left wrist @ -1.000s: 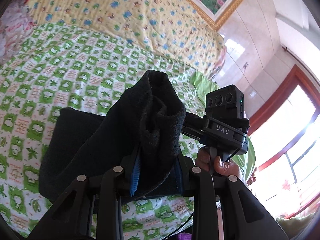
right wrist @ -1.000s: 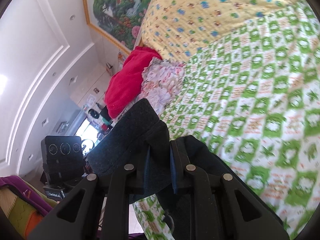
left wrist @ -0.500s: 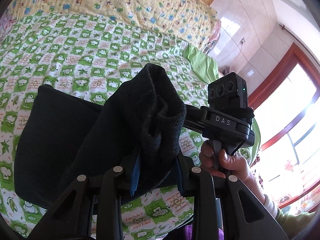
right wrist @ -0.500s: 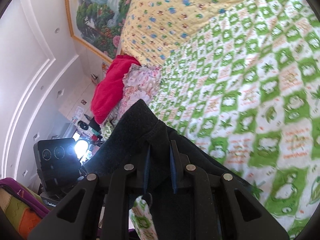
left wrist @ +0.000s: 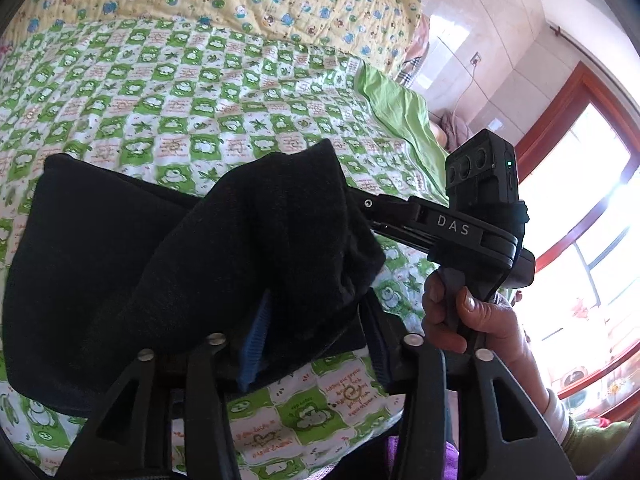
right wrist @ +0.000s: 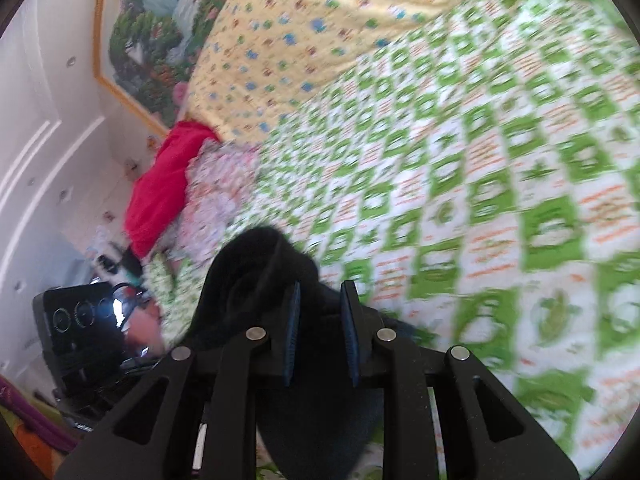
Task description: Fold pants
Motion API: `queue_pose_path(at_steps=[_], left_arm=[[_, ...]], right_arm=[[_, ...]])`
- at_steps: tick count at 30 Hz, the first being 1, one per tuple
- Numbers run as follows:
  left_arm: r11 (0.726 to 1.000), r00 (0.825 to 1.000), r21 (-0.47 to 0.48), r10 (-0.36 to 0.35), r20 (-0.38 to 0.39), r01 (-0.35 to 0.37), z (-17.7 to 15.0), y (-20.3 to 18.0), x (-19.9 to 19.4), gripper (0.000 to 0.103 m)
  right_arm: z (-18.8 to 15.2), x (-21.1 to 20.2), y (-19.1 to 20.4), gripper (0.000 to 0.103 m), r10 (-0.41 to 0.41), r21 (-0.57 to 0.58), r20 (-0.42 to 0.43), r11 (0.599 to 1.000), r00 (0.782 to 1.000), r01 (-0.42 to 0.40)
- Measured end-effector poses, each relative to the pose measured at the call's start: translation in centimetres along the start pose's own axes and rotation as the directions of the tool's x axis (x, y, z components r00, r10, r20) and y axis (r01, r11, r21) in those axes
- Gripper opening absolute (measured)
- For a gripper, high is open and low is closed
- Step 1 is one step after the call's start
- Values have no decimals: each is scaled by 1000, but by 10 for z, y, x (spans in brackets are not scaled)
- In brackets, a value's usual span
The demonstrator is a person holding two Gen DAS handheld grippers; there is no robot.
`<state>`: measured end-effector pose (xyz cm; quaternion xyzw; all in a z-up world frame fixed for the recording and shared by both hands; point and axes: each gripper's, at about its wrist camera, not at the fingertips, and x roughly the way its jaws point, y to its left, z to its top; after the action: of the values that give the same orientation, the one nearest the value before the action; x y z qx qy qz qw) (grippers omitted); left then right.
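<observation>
The dark pants lay across the near part of the green checked quilt, their raised edge bunched between the opening left gripper and, just right, clenched in the right gripper

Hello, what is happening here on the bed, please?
A person is folding dark pants on a bed with a green checked cover, holding a two-finger gripper in each hand. The left gripper is opening, with a bunched end of the pants still lying between its fingers. The right gripper is shut on another part of the pants. The lower layer of the pants already lies flat on the cover, and the lifted end is being laid over it.
</observation>
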<state>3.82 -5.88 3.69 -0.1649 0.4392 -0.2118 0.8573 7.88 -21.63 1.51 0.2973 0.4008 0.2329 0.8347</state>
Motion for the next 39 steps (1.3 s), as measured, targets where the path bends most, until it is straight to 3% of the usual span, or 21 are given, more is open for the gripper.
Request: queue_pose_path(at_steps=[1, 4, 9, 11, 21, 29, 39], left_arm=[[1000, 1000, 1, -7, -4, 7, -1, -1, 1, 53], [1000, 1000, 7, -24, -13, 24, -2, -4, 2, 59], [998, 998, 10, -59, -5, 59, -3, -6, -9, 63], [998, 998, 11, -58, 12, 58, -3, -5, -18, 67], [998, 997, -49, -23, 80, 27, -2, 19, -47, 68], [993, 988, -113, 52, 143, -36, -1, 47, -71, 73], [979, 981, -196, 93, 168, -60, -3, 78, -86, 75]], right_arm=[[0, -4, 1, 28, -24, 4, 10, 1000, 1000, 24], [-4, -17, 0, 53, -92, 30, 37, 995, 995, 91], [-13, -38, 2, 64, -162, 66, 82, 985, 983, 157], [-15, -45, 6, 76, -152, 79, 106, 986, 983, 144], [-18, -44, 41, 82, -184, 18, 114, 983, 976, 183], [-23, -39, 67, 88, -235, -54, 121, 969, 964, 243], [-32, -28, 80, 90, -274, -63, 90, 958, 958, 280]])
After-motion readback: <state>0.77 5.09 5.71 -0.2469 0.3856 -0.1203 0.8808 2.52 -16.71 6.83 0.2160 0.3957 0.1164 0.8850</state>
